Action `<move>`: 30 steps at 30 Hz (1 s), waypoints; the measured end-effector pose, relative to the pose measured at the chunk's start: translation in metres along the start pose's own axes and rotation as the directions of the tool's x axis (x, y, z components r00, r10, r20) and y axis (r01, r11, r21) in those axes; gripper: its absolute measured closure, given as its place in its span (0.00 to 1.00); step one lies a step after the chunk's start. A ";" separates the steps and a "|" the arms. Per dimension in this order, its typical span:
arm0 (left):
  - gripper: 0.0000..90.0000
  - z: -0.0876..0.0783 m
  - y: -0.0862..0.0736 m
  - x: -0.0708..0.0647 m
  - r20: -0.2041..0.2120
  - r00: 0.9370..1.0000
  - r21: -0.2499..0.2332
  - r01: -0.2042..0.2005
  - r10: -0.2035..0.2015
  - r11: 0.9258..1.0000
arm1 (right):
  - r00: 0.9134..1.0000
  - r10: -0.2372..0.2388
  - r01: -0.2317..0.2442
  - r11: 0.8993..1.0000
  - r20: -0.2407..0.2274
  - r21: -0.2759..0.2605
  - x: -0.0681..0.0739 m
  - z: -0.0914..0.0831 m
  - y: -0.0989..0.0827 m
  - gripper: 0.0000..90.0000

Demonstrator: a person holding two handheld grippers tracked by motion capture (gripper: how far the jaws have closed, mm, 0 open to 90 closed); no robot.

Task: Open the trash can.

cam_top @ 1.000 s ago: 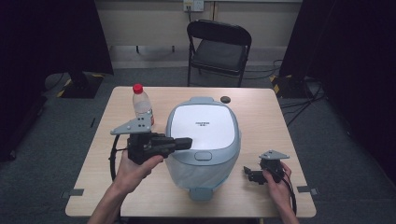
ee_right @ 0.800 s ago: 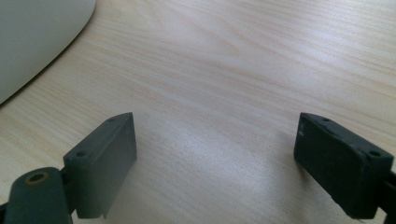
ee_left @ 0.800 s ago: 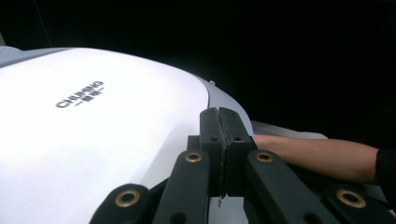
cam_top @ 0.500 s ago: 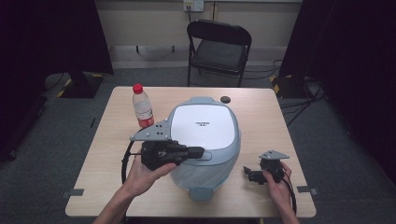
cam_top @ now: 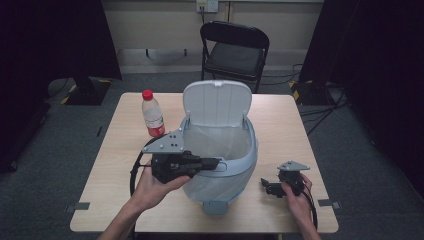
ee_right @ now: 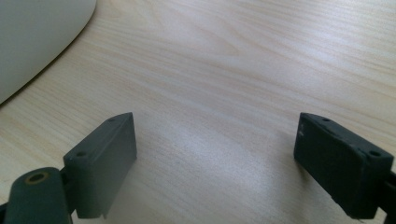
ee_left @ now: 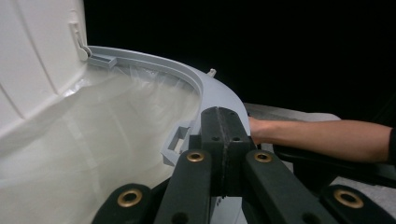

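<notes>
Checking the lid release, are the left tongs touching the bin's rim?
Touching: the left gripper view shows the shut left tongs pressed against the bin's grey rim with no gap.

Black jaws with brass rivets, grey three-cornered plates.

Light falls from overhead onto the pale worktop (cam_top: 280,125), leaving the surrounding room dark and the high view soft and slightly grainy. In the left gripper view the background is black. In the right gripper view the wood grain blurs near the frame's bottom, with faint shadows under the jaws.
</notes>
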State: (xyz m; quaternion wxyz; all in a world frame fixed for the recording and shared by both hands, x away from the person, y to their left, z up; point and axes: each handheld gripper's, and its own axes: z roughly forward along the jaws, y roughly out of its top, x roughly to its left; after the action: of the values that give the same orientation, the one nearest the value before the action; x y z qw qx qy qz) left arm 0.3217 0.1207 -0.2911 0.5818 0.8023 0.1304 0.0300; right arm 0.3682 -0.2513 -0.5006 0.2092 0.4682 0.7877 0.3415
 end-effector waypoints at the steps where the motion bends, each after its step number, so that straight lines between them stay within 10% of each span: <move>1: 1.00 0.000 -0.001 0.001 0.009 1.000 -0.006 0.012 -0.012 1.000 | 1.000 -0.001 0.001 1.000 0.002 0.001 0.000 0.000 0.000 0.13; 10: 0.99 -0.009 -0.012 0.014 0.071 0.992 -0.084 0.109 -0.103 0.990 | 1.000 0.000 0.000 1.000 0.001 0.001 0.000 0.000 0.000 0.13; 18: 0.77 -0.030 -0.024 0.024 0.063 0.991 -0.142 0.123 -0.115 0.982 | 1.000 0.000 0.000 1.000 0.001 0.001 0.000 0.000 0.000 0.13; 23: 0.66 -0.054 -0.035 0.035 0.023 0.987 -0.190 0.163 -0.161 0.968 | 1.000 -0.001 0.001 1.000 0.002 0.001 0.000 0.000 0.000 0.13; 26: 0.58 -0.071 -0.042 0.041 -0.080 0.979 -0.196 0.168 -0.187 0.966 | 1.000 -0.002 0.002 1.000 0.002 0.001 0.000 0.000 0.000 0.13; 28: 0.58 -0.082 -0.049 0.048 -0.050 0.978 -0.221 0.188 -0.204 0.957 | 1.000 -0.001 0.001 1.000 0.002 0.001 0.000 0.000 0.000 0.13; 30: 0.54 -0.092 -0.054 0.054 -0.128 0.971 -0.209 0.175 -0.204 0.962 | 1.000 0.000 0.000 1.000 0.002 0.001 0.000 0.000 0.000 0.13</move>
State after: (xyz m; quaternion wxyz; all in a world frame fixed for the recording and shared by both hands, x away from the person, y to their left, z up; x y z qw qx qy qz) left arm 0.3463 0.2347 -0.3180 0.6470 0.7202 0.2461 0.0464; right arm 0.3683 -0.2513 -0.5004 0.2096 0.4684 0.7878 0.3406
